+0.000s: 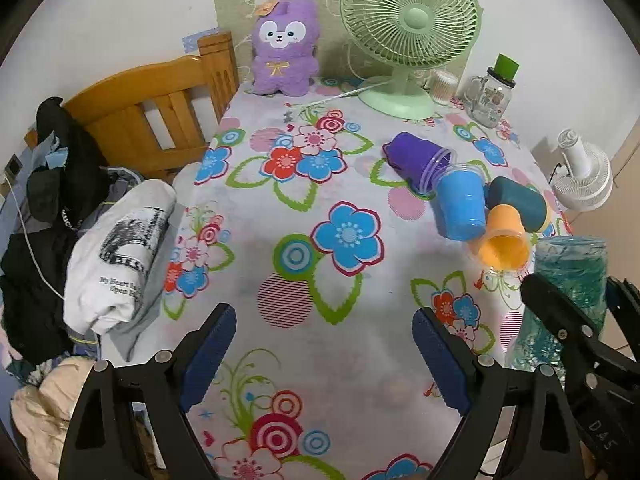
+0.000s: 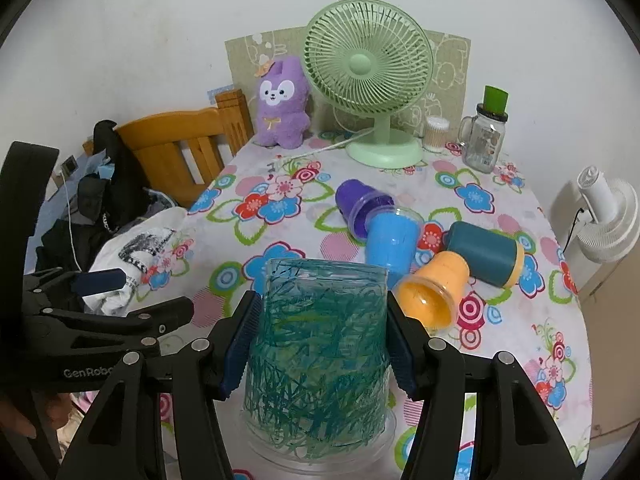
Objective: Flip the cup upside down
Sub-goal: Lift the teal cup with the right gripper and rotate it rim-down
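1. Nearest the right wrist camera, the right gripper (image 2: pixel 320 336) is clamped on a clear cup scribbled over in teal (image 2: pixel 320 344); its blue pads (image 2: pixel 244 332) press the cup's two sides about halfway up.
2. That teal-scribbled cup stands with its wide rim down on the floral tablecloth (image 2: pixel 500 344) and its narrower base up, at the near edge of the table.
3. The right gripper reaches in level and low, its fingers pointing toward the far wall.
4. The left gripper (image 1: pixel 324 352) hovers over the near middle of the cloth with its fingers spread wide and nothing between them; its blue pads (image 1: pixel 212 348) are well apart.
5. In the right wrist view the left gripper shows at the left edge, side-on, just beside the right one and at about the same height.
6. In the left wrist view the teal-scribbled cup (image 1: pixel 568 280) rises at the right edge, partly behind the black finger of the right gripper.
7. Four more cups lie on their sides in a cluster beyond it: a purple cup (image 2: pixel 360 208), a blue cup (image 2: pixel 390 242) with its base against the purple one's mouth, an orange cup (image 2: pixel 436 292) whose open mouth faces the camera, and a dark teal cup with a yellow rim (image 2: pixel 484 254).
8. At the far edge stand a green desk fan (image 2: pixel 368 92), a purple plush toy (image 2: pixel 282 108) and a glass mug jar with a green lid (image 2: pixel 486 136).
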Motion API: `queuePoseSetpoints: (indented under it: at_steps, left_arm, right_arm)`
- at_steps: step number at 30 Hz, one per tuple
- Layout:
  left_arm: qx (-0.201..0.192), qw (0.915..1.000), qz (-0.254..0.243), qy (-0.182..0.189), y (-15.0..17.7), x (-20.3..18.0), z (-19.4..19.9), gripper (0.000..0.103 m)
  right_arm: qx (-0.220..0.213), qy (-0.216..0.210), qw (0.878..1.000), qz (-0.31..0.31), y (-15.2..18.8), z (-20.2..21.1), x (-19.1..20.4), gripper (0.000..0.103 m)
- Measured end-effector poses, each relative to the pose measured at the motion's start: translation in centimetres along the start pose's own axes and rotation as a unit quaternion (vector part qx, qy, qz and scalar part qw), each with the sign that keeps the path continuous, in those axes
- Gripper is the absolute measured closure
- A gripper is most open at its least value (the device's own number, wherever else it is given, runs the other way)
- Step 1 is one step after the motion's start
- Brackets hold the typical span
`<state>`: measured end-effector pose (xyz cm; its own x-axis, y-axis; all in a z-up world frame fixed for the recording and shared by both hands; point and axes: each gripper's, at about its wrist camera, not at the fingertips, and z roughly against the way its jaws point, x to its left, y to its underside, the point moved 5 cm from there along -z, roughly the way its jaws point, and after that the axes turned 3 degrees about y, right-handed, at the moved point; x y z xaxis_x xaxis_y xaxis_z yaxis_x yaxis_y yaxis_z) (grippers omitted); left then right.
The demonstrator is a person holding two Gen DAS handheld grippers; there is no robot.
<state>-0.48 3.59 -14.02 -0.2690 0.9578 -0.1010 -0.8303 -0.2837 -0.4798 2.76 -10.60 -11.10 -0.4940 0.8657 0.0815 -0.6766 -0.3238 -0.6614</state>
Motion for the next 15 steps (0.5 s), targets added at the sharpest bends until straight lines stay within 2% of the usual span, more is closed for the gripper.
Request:
queuePoseSetpoints:
  at_steps: [10, 15]
  left_arm:
    - [-0.031, 0.9992, -0.021, -0.011, 1.5, -0.5, -4.6, 0.012]
    - [-0.039, 0.9991, -0.017, -0.008, 1.3, 0.0, -6.5, 0.012]
  right_arm:
    - [-0.012, 0.007, 1.0, -0.013, 2.2, -4.8, -1.6, 0.041]
    - [-0.046, 0.017, 0.999, -0.018, 1.9, -6.2, -1.7, 0.041]
